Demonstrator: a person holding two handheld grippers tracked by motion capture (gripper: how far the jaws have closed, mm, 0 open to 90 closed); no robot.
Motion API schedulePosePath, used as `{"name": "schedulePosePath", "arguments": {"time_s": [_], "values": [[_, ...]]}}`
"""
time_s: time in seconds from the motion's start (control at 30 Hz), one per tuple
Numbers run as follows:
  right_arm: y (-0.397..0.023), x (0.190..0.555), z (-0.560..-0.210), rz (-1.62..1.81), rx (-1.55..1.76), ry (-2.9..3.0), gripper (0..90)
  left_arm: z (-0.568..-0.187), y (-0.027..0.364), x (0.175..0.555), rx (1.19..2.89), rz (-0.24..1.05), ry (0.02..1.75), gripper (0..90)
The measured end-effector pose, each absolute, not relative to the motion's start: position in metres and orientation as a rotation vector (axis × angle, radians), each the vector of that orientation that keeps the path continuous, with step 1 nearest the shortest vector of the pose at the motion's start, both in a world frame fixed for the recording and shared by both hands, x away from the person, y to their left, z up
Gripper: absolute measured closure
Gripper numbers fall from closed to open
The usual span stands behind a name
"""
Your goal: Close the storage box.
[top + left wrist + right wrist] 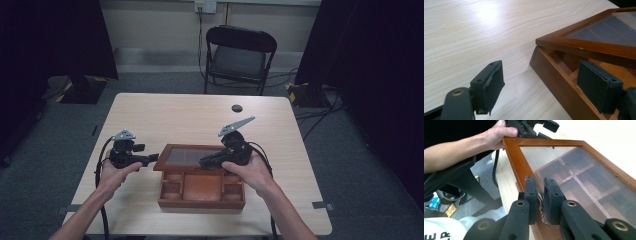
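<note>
A brown wooden box (200, 196) with several open compartments sits near the table's front edge. Its glass-panelled lid (187, 156) is lifted at the front and tilts up over the box's far half. My right gripper (539, 185) is shut on the lid's front frame rail (515, 160), with a shiny metal bit showing between the pads. In the high view the right gripper (206, 162) reaches in from the right. My left gripper (541, 72) is open at the box's left corner (549, 67), one jaw outside on the table side, the other over the box wall. It holds nothing.
The light wooden table (165, 112) stretches behind the box. A small black round disc (237, 108) lies near its far edge. A black folding chair (240, 55) stands beyond the table. Cables trail from both grippers toward the front edge.
</note>
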State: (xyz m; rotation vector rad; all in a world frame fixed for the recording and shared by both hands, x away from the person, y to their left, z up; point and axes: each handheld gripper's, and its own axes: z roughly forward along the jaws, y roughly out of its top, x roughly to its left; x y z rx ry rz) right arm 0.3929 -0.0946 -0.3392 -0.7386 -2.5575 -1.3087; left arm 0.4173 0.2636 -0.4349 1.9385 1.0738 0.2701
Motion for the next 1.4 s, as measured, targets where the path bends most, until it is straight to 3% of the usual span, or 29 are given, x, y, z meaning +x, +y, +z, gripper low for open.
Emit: {"name": "schedulePosePath", "arguments": {"time_s": [0.6, 1.4], "values": [[-0.090, 0.385, -0.347, -1.248, -0.716, -2.596, 81.9, -0.433, 0.269, 0.419, 1.929, 0.278, 1.090, 21.6], [-0.080, 0.369, -0.385, -1.088, -0.664, -2.652, 82.1, -0.430, 0.271, 0.420, 1.906, 0.272, 1.132, 22.2]]}}
